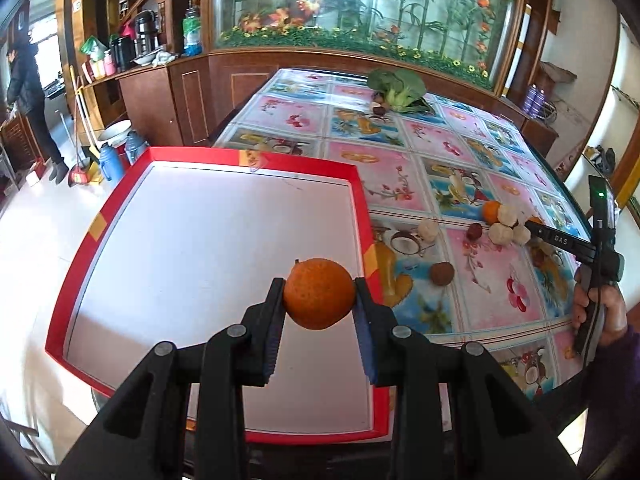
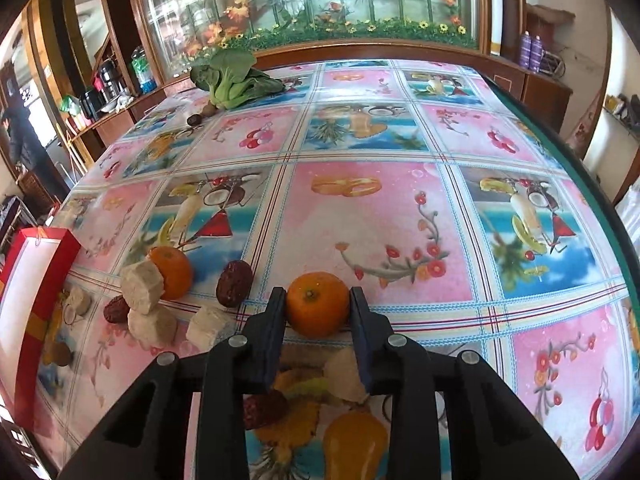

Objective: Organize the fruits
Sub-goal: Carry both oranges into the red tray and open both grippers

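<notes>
Glossy fruit-print tablecloth (image 2: 360,216) beneath two dimpled round oranges, one (image 1: 319,294) pinched in left gripper (image 1: 319,300), another (image 2: 318,305) in right gripper (image 2: 318,308).

Red date (image 2: 264,408) & pale chunk (image 2: 344,376) partly hidden behind right gripper (image 2: 318,306).

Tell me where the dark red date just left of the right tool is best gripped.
Grip the date across its narrow middle, coming from above with fingers either side of its long axis. It lies flat on the tablecloth, elongated and slightly tilted. The orange to its left leaves little room there.
</notes>
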A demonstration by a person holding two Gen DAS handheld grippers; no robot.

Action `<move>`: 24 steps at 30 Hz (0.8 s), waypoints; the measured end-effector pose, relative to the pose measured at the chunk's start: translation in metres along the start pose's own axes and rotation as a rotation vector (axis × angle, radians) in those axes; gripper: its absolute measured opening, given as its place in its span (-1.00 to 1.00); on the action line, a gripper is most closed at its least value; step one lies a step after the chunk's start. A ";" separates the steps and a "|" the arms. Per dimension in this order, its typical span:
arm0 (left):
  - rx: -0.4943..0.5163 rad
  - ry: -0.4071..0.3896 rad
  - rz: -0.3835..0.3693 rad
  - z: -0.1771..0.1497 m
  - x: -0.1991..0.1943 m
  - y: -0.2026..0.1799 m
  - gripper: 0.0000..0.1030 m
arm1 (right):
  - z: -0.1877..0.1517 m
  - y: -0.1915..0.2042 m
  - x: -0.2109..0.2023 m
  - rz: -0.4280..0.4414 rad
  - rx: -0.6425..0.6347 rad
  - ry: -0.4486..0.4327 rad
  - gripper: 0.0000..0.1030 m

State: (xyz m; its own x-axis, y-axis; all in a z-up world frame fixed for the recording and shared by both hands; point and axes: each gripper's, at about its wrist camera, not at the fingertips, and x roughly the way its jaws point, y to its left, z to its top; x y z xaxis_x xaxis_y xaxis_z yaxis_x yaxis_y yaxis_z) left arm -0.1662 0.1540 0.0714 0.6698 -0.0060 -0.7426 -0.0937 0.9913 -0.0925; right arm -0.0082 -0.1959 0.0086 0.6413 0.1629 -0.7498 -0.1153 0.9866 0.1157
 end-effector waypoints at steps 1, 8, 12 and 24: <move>-0.004 -0.002 0.000 -0.001 0.000 0.002 -0.32 | -0.001 0.000 -0.001 -0.004 0.011 -0.001 -0.43; -0.035 0.010 0.024 -0.012 0.004 0.023 -0.32 | -0.005 0.013 -0.034 0.019 0.082 -0.074 -0.44; -0.042 -0.006 0.066 -0.017 0.004 0.037 -0.32 | -0.008 0.058 -0.064 0.176 0.036 -0.125 -0.44; -0.042 0.049 0.136 -0.038 0.016 0.063 -0.32 | -0.040 0.259 -0.049 0.604 -0.187 0.045 -0.44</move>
State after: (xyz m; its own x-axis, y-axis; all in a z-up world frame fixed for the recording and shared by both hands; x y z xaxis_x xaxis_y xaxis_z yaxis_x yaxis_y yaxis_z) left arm -0.1893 0.2112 0.0289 0.6117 0.1209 -0.7818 -0.2131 0.9769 -0.0156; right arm -0.1000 0.0514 0.0497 0.3897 0.6855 -0.6150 -0.5800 0.7014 0.4143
